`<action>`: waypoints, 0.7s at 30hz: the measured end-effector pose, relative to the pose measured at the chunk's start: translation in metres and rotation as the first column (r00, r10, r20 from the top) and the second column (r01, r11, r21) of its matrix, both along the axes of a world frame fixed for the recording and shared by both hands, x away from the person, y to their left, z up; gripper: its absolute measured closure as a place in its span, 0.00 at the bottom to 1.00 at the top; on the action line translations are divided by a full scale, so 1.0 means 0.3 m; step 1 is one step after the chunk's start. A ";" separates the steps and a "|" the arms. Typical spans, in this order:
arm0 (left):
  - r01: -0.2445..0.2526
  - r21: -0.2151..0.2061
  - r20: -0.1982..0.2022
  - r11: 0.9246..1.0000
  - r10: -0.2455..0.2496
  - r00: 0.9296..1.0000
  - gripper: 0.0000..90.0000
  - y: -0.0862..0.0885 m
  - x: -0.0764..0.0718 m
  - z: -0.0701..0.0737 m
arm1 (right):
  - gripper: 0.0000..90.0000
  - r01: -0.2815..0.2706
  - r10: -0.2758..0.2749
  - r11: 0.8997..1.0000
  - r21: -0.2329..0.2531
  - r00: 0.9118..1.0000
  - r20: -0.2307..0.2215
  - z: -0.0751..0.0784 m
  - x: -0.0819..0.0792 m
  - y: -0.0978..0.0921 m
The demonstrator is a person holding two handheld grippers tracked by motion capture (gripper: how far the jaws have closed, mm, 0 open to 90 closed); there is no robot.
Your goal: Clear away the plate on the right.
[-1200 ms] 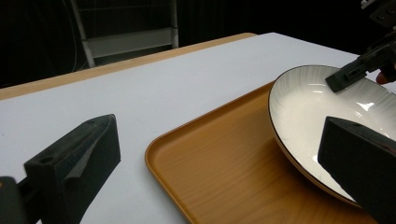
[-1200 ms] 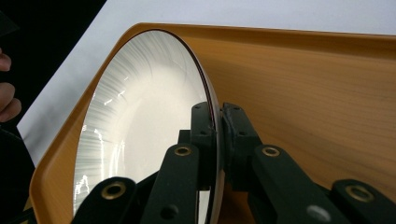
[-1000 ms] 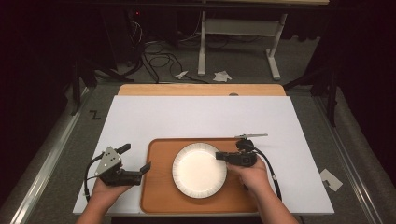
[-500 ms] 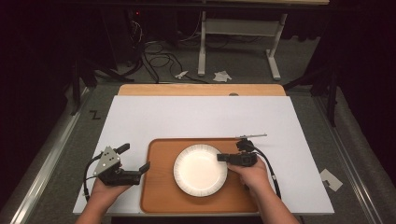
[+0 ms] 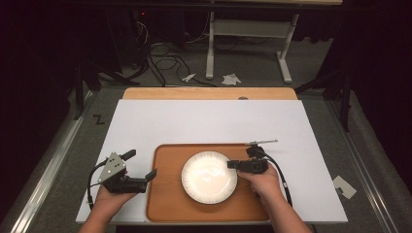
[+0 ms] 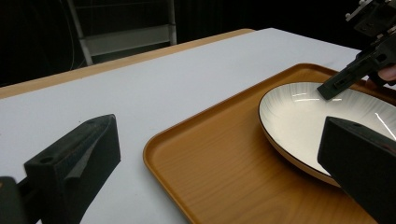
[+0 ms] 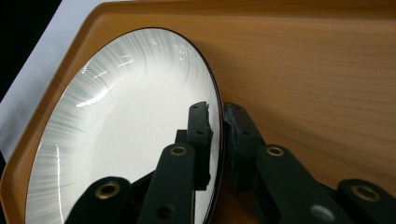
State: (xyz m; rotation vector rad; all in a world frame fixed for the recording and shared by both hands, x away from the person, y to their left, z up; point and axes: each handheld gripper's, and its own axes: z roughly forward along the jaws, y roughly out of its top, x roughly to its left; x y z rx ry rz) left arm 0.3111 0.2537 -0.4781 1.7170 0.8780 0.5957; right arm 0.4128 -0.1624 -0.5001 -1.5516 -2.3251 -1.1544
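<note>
Plate point(image 5: 209, 176) sat on the wooden tray point(image 5: 167, 199), its rim pinched by the right gripper point(image 5: 232, 164); left gripper point(image 5: 151, 175) gaped wide beside the tray.

We're in a lab/test setup, not a home: bench point(image 5: 209, 121) w/ a white cover sheet, dark curtained surroundings, loose cables point(image 5: 160, 53) on grey carpet floor point(image 5: 252, 73), a metal desk frame point(image 5: 248, 34) behind, and tape bits point(image 5: 231, 78) on the floor.
</note>
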 end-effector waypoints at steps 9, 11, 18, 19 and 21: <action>0.001 0.002 -0.001 1.000 -0.001 1.000 0.00 0.001 -0.001 0.000 | 0.87 -0.008 0.008 1.000 0.003 1.000 0.018 0.004 -0.002 -0.003; 0.000 0.002 -0.001 1.000 0.000 1.000 0.00 0.001 -0.001 0.000 | 0.85 -0.010 0.010 1.000 0.001 1.000 0.019 0.005 -0.003 -0.003; -0.001 0.005 -0.002 1.000 0.001 1.000 0.00 0.000 0.000 -0.001 | 0.76 -0.023 0.024 1.000 -0.006 0.999 0.041 0.014 -0.006 -0.005; -0.002 0.004 -0.005 1.000 0.002 1.000 0.00 0.000 0.000 -0.001 | 0.75 -0.025 0.026 1.000 -0.006 0.998 0.050 0.017 -0.006 -0.007; -0.003 0.003 -0.006 1.000 0.003 1.000 0.00 -0.001 0.002 -0.004 | 0.72 -0.027 0.026 1.000 0.004 0.997 0.073 0.026 -0.006 -0.013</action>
